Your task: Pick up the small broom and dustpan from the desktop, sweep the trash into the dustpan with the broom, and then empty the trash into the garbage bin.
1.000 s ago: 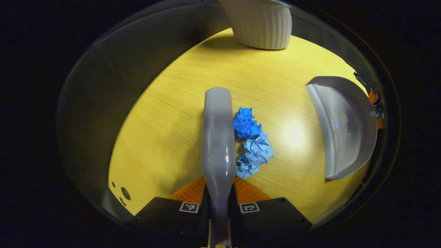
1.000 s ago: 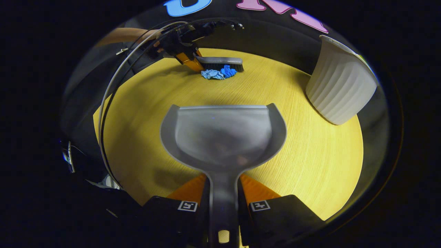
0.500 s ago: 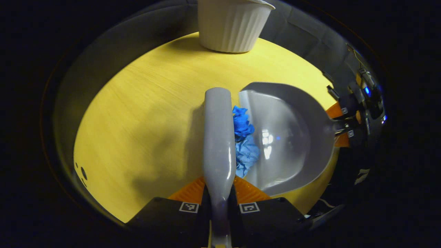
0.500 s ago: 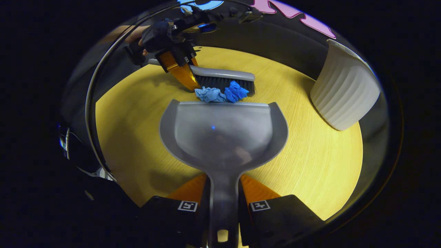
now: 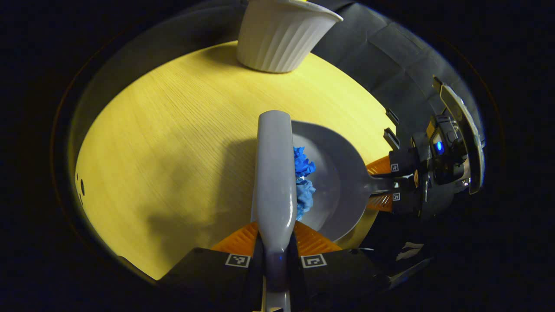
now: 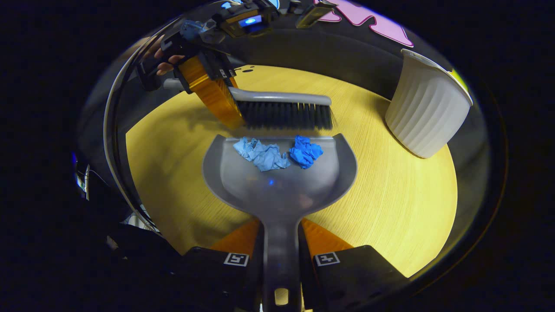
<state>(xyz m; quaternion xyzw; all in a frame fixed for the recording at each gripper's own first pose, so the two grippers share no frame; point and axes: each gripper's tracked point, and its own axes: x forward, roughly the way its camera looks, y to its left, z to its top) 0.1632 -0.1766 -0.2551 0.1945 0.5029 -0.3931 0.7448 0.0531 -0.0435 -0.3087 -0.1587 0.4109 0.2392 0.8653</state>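
I am holding the dustpan [image 6: 279, 182] by its handle, pinched between the fingers of the right gripper [image 6: 281, 264], with its lip down flat on the yellow desktop [image 6: 390, 208] so the paper has no step to climb. The left gripper [image 5: 275, 255] is clamping the broom [image 5: 274, 173] by its handle; in the right gripper view the bristles [image 6: 284, 116] are sitting just beyond the pan's far lip, closing its mouth. Both crumpled blue paper wads [image 6: 277, 154] are lying inside the pan, near the lip, not yet deep. My judgement: sweeping looks done, emptying remains. The white ribbed garbage bin [image 6: 427, 110] is standing upright at the far right, well apart from the pan, with bare desktop between. Risk: tilting the pan forward would spill the wads; the desktop's round edge is close on the near right.
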